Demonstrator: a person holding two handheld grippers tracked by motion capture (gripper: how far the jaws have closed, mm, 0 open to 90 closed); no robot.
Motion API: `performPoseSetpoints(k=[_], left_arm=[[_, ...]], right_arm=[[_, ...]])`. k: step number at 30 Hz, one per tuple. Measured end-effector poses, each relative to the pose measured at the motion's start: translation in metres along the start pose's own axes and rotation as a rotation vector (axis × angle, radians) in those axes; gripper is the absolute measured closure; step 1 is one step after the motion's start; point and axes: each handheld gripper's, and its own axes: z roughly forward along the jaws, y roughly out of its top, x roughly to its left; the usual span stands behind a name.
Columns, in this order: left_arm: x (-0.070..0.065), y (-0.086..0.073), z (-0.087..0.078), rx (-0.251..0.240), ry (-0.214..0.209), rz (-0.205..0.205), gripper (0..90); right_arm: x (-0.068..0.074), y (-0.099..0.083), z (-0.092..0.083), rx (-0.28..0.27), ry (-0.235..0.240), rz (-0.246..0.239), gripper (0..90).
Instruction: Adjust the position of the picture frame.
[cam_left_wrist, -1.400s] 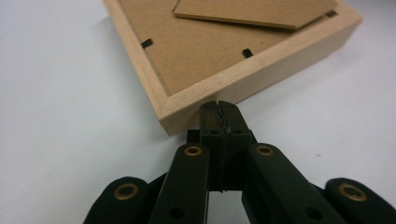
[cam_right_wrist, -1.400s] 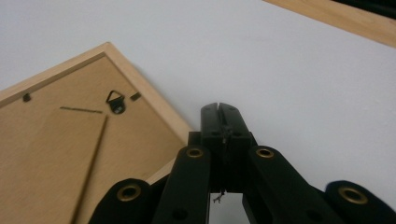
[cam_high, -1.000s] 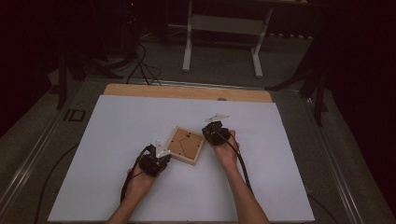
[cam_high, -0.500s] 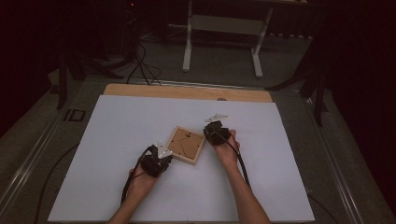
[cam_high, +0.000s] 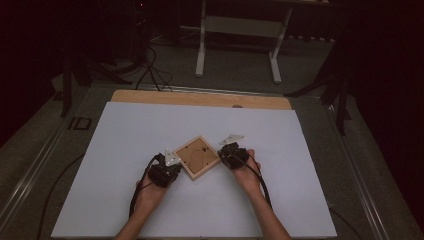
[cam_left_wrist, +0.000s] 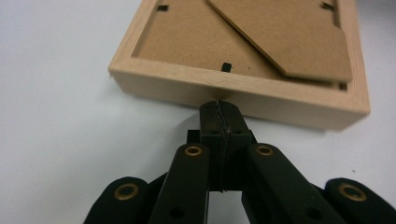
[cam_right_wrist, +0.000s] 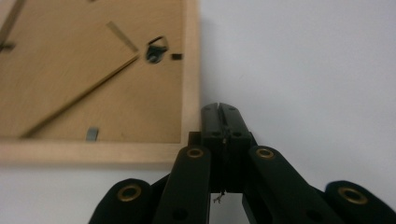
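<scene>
A wooden picture frame (cam_high: 198, 157) lies face down, turned like a diamond, near the middle of the white surface (cam_high: 125, 130), its brown backing board (cam_left_wrist: 243, 37) uppermost. The left hand-held gripper (cam_high: 171, 161) sits at the frame's lower-left edge; in the left gripper view its jaws are pressed together with nothing between them, and the tips (cam_left_wrist: 219, 109) touch the frame's outer side wall. The right hand-held gripper (cam_high: 230, 151) sits at the frame's right corner; in the right gripper view its jaws are likewise closed and empty, tips (cam_right_wrist: 219, 112) just beside the wooden rim (cam_right_wrist: 189, 70), though contact cannot be confirmed from this angle. A small metal hanger (cam_right_wrist: 156, 49) and retaining tabs (cam_right_wrist: 92, 134) show on the back.

Step in hand, as judged: steadying or nudging the frame between the two closed tools. The next move probably calls for opening one pair of jaws to work a tab or grip the rim while the other braces the frame.
</scene>
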Motion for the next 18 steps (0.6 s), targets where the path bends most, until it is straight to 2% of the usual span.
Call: performPoseSetpoints(k=[5, 12, 18], left_arm=[[0.002, 0.0, 0.0, 0.003, 0.007, -0.011, 89.6], [0.012, 0.002, 0.003, 0.003, -0.021, -0.029, 89.5], [0.013, 0.002, 0.0, -0.004, -0.011, -0.028, 89.5]], right_arm=[[0.008, -0.012, -0.01, -0.011, 0.012, 0.01, 90.0], [0.023, -0.029, -0.024, -0.038, 0.02, -0.006, 90.0], [0.031, -0.035, -0.029, -0.043, 0.04, -0.029, 90.0]])
